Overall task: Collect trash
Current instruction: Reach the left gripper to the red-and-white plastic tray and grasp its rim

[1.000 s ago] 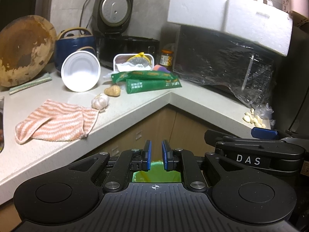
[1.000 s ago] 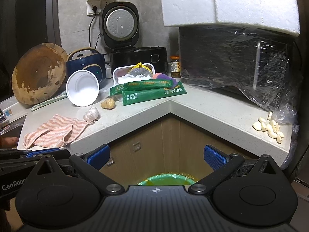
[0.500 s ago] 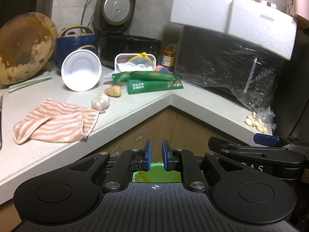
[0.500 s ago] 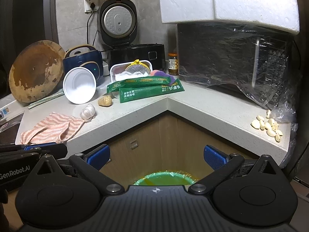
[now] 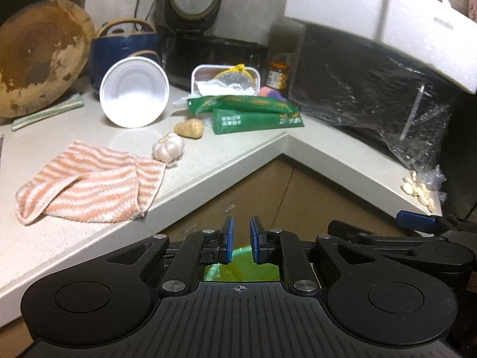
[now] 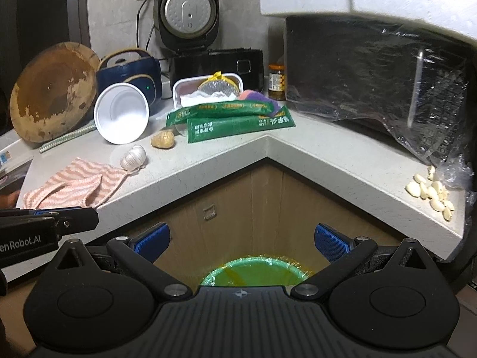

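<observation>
Left gripper (image 5: 240, 243): jaws almost closed, we see nothing between pads. Right gripper (image 6: 241, 241): jaws wide, empty. We judge collecting barely started. Trash bin (image 6: 253, 274) with green liner below cabinet corner, at 6 o'clock. Green packets (image 6: 238, 122), white cup (image 6: 120, 117) at 12 o'clock on counter (image 6: 226, 161), untouched; probably left for us.

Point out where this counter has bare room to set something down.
Bare: the right wing between the green packets and the garlic cloves, and the front edge beside the striped cloth. Crowded: the back corner around the white cup.
</observation>
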`<state>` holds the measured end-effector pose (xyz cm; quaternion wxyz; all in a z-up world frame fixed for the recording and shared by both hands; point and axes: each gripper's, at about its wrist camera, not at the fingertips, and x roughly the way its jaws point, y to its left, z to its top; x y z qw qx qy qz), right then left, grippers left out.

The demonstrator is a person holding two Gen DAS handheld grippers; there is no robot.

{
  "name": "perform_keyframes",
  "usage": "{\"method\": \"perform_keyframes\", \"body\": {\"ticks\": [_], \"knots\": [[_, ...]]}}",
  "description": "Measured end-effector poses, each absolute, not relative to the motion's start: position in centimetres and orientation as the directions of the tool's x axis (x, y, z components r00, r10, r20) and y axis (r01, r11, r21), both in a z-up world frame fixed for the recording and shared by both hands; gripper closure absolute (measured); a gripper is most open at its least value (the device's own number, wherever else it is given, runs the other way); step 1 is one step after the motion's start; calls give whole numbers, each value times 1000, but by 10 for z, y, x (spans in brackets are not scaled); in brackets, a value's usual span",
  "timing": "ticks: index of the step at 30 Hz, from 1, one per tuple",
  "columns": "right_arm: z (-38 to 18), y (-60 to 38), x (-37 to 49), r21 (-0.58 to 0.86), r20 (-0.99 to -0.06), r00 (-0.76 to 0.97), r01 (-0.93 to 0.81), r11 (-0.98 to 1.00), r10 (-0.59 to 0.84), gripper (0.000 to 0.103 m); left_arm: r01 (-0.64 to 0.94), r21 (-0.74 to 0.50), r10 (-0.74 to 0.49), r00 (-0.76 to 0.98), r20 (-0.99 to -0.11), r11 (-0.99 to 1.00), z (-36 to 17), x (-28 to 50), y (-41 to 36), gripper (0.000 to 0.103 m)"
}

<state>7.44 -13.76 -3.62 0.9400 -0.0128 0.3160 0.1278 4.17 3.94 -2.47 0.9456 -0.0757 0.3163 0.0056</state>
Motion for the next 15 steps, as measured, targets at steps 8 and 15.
{"method": "perform_keyframes", "body": {"ticks": [8, 15], "knots": [[-43, -119, 133, 135, -593, 748, -274, 952, 299, 0, -1, -277, -168, 793, -586, 961, -33, 106, 97, 87], [-56, -54, 196, 141, -675, 650, -353, 925, 350, 0, -56, -294, -118, 832, -542, 954, -36, 172, 153, 87]]}}
